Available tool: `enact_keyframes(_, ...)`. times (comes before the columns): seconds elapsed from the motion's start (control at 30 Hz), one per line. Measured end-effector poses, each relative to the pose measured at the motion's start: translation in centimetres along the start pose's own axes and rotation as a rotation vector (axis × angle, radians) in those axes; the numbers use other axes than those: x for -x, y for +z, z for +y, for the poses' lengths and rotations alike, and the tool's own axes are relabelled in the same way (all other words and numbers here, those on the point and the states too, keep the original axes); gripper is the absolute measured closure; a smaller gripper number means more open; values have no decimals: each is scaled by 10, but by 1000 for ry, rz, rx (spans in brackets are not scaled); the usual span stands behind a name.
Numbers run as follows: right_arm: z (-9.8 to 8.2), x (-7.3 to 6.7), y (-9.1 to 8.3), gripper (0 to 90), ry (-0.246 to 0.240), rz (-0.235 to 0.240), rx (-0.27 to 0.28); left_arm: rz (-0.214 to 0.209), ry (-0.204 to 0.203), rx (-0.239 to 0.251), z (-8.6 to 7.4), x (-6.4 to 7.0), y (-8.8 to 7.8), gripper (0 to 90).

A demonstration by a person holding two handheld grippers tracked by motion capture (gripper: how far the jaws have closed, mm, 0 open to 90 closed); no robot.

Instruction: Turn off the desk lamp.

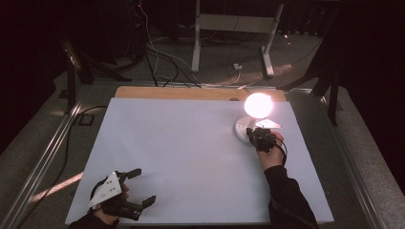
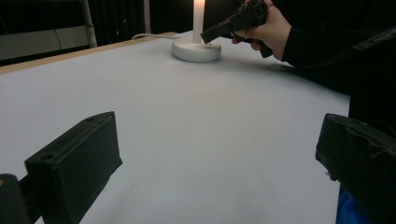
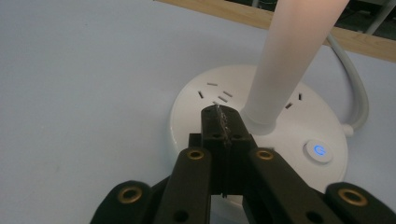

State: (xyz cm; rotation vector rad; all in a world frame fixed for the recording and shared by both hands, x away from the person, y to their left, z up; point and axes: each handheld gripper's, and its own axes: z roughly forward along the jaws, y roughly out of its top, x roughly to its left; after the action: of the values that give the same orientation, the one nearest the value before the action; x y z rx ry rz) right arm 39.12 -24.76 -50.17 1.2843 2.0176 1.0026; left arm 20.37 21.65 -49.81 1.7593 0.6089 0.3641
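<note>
One lamp (image 1: pixel 252 119) and two grippers are on the white table (image 1: pixel 191 157). The left gripper (image 1: pixel 138 188), near left, has its jaws spread wide and holds nothing. At far right, the lamp stands upright, lit. The right gripper (image 1: pixel 250 132), jaws closed and empty, is over the lamp base. The right gripper view shows a blue-lit power button (image 3: pixel 319 150) and a white cord (image 3: pixel 355 88).
</note>
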Motion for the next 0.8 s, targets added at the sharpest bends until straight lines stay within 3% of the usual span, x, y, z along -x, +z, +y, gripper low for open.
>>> enact_keyframes(0.43,-2,1,5,898,-1,3,-22,0,-2,1,0,0,0,5)
enact_keyframes(0.63,-3,-2,5,899,-23,-14,-21,-1,-1,1,0,0,0,5)
enact_keyframes(0.8,-2,-2,3,898,-10,-22,-7,2,-3,3,0,-1,0,5)
